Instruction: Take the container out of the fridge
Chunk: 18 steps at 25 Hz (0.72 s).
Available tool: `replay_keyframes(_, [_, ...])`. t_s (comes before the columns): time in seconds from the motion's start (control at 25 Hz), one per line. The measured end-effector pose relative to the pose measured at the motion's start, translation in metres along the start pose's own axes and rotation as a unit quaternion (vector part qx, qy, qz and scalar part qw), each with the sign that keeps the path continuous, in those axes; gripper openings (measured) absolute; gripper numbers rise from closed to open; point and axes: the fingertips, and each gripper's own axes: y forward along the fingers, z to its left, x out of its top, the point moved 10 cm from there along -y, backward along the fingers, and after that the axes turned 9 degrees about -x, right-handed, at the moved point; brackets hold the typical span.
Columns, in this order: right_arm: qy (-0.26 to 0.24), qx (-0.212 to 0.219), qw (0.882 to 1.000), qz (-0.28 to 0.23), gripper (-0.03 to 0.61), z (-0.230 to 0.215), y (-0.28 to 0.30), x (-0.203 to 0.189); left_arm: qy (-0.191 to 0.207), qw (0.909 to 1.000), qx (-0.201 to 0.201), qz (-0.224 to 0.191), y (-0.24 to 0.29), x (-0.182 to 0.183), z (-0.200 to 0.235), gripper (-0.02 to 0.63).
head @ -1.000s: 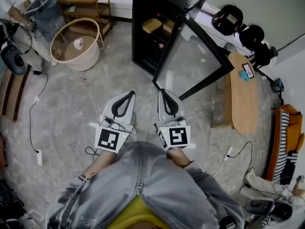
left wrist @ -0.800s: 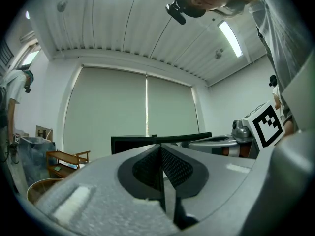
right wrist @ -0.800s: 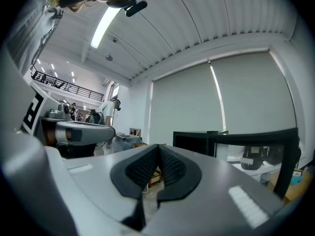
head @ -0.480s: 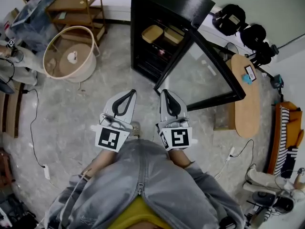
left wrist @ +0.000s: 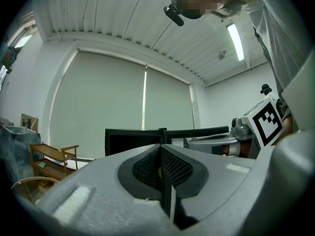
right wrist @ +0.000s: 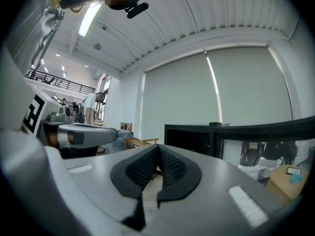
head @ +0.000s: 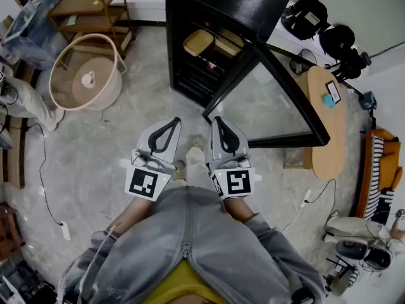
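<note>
A black fridge [head: 218, 5] stands ahead with its glass door [head: 278, 100] swung open to the right. On an upper shelf inside sit two tan containers side by side, one on the left [head: 198, 42] and one on the right [head: 229, 43]. My left gripper [head: 175, 120] and right gripper [head: 214, 119] are held close in front of my body, well short of the fridge, both shut and empty. In the left gripper view the pads [left wrist: 160, 149] meet, with the fridge [left wrist: 128, 139] beyond them. In the right gripper view the tips [right wrist: 158, 149] touch before the fridge [right wrist: 192, 136].
A round wicker basket [head: 85, 71] and a wooden shelf cart [head: 88, 11] stand at the left. An oval wooden table [head: 326, 119] sits right of the door, with black bags [head: 310, 18] behind it. A cable [head: 44, 170] trails over the stone floor at the left.
The fridge and its open door have come closer and more central as the person steps toward it. Both grippers keep the same shut pose in front of the body.
</note>
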Motion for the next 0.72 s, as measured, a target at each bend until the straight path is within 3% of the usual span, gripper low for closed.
replay_keyframes(0.72, [-0.007,0.037,0.999,-0.023,0.000,-0.061,0.158,-0.006,0.008,0.9998,0.020,-0.006,0.124,-0.011,0.090,0.006])
